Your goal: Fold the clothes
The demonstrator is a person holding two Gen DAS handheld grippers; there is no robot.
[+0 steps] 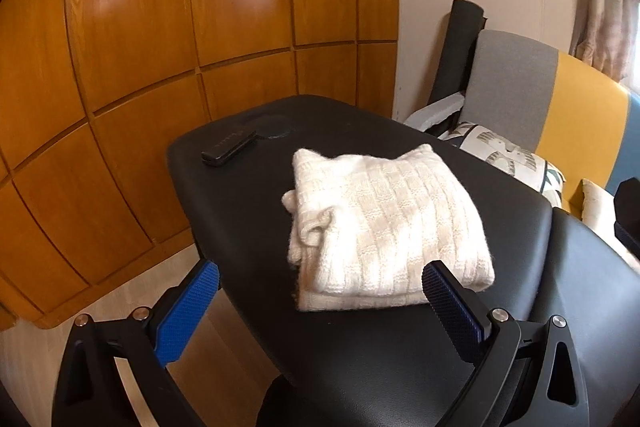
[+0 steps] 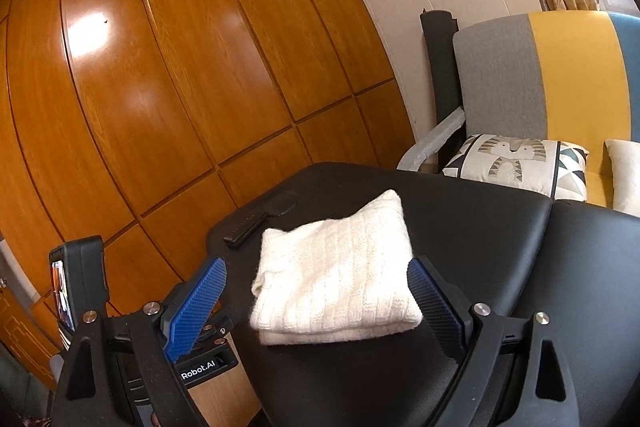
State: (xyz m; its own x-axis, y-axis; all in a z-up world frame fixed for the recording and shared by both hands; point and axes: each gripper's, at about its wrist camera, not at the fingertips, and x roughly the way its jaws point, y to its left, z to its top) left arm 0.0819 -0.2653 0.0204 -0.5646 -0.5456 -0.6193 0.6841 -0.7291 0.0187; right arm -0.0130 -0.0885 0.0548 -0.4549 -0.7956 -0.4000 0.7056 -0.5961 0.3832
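A folded cream sweater [image 1: 380, 227] lies on the black padded table [image 1: 360, 359], near a remote [image 1: 228, 149]. The left gripper [image 1: 320, 295] and right gripper [image 2: 316, 287] hover before it, jaws wide apart, holding nothing.

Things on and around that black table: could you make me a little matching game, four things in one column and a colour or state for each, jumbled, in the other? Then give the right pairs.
Column one:
1. sweater
2. remote control
3. cushion
4. left gripper

Column two:
A. open, holding nothing
B. black, lying flat near the table's far end
C. cream knit, folded into a bundle
D. printed with a striped cat and triangles, on the sofa

Pairs: 1-C, 2-B, 3-D, 4-A.
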